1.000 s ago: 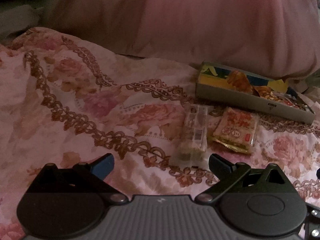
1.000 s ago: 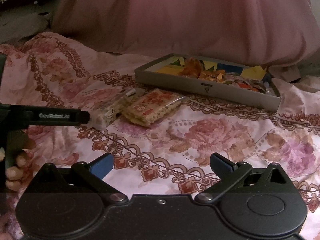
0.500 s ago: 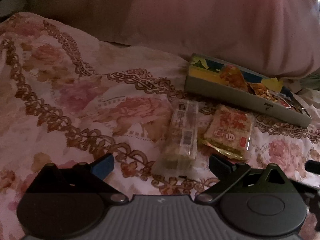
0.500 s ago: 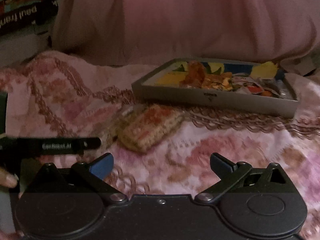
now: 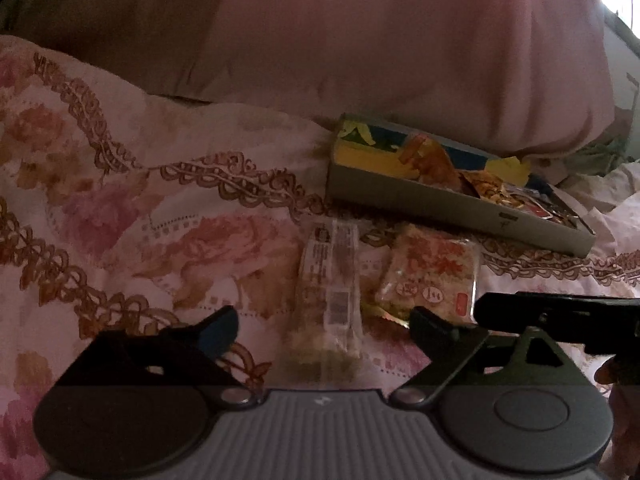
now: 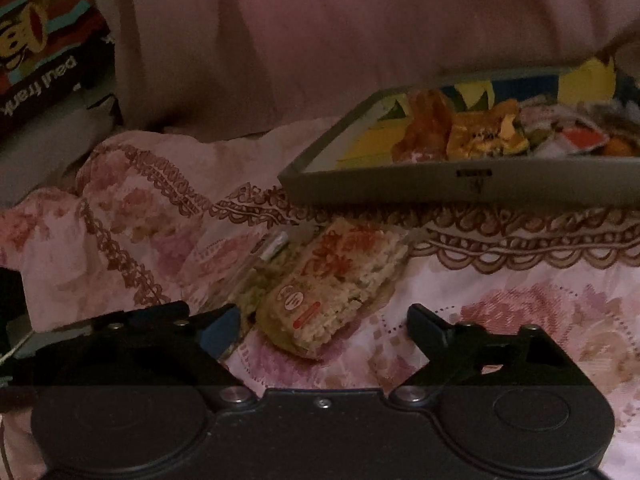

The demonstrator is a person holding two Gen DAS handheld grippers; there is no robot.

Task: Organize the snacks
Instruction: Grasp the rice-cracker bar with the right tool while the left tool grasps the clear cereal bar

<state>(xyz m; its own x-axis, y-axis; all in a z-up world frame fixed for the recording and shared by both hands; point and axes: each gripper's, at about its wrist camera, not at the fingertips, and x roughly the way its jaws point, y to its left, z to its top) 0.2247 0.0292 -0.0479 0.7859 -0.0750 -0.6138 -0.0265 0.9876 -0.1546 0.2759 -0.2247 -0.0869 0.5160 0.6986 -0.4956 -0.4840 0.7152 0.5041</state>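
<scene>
Two snack packets lie side by side on a floral bedspread. A long clear-wrapped bar (image 5: 330, 288) lies between the open fingers of my left gripper (image 5: 322, 330). A square rice-cracker packet with red print (image 5: 434, 276) lies to its right. In the right wrist view the cracker packet (image 6: 332, 288) lies between the open fingers of my right gripper (image 6: 322, 328), with the clear bar (image 6: 256, 276) at its left. A grey tray (image 5: 452, 204) holding several snack wrappers sits just behind them; it also shows in the right wrist view (image 6: 400, 188). Both grippers are empty.
A big pink pillow (image 5: 380, 48) rises behind the tray. The right gripper's body (image 5: 560, 312) shows at the right edge of the left wrist view. A printed box (image 6: 44, 60) stands at the far left of the right wrist view.
Both grippers have moved forward and down toward the packets. The right gripper now has the cracker packet between its fingers. The packets and tray have not moved.
</scene>
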